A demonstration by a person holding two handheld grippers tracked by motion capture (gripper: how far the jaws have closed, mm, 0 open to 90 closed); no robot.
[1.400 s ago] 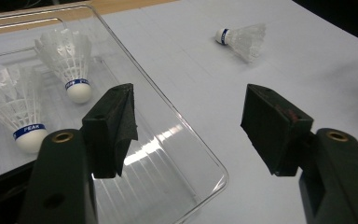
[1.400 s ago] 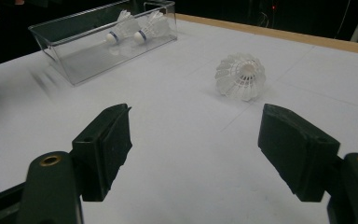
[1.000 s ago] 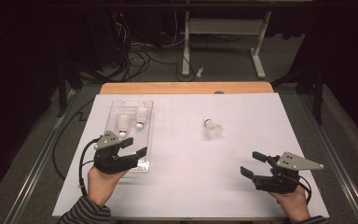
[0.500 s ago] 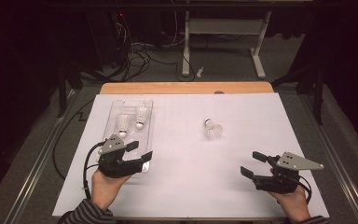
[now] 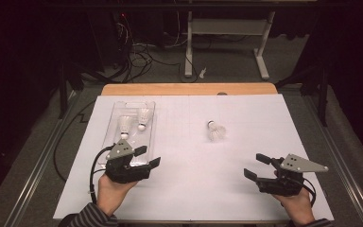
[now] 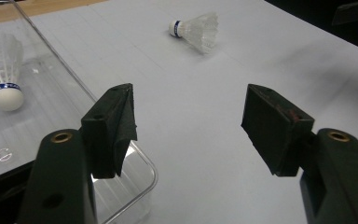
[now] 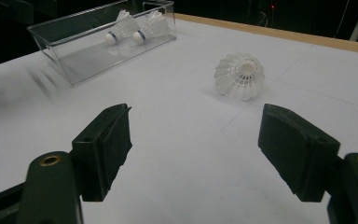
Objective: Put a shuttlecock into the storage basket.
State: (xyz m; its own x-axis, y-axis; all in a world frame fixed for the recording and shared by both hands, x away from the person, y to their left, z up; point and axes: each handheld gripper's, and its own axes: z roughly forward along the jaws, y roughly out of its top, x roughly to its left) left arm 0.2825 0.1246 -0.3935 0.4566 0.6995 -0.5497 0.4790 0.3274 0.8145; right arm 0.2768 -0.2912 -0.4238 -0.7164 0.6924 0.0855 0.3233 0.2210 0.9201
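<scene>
White tabletop (image 5: 189, 179) carries a clear plastic tray (image 5: 114, 120) at the left, with two shuttlecocks (image 5: 124, 126) lying inside it, cork ends toward the near side. A third, loose shuttlecock (image 5: 216, 132) lies on its side on the bare sheet, right of centre, well apart from the tray and from both tools. Judged handling: very light, skirt thin and easily crushed, likely to roll or skid if nudged; the firm place to grip is the cork base with its dark band (image 6: 175, 28), or across the skirt just behind it with a gentle squeeze. Left tongs (image 5: 147, 156) stand wide open, holding nothing, at the tray's near corner; right tongs (image 5: 258, 166) also wide open and empty, near the right front edge. Versus a second ago: left tongs have swung off the tray's near end toward the loose shuttlecock, apparently aiming at it, though the high view is coarse; right tongs and all three shuttlecocks unchanged.
</scene>
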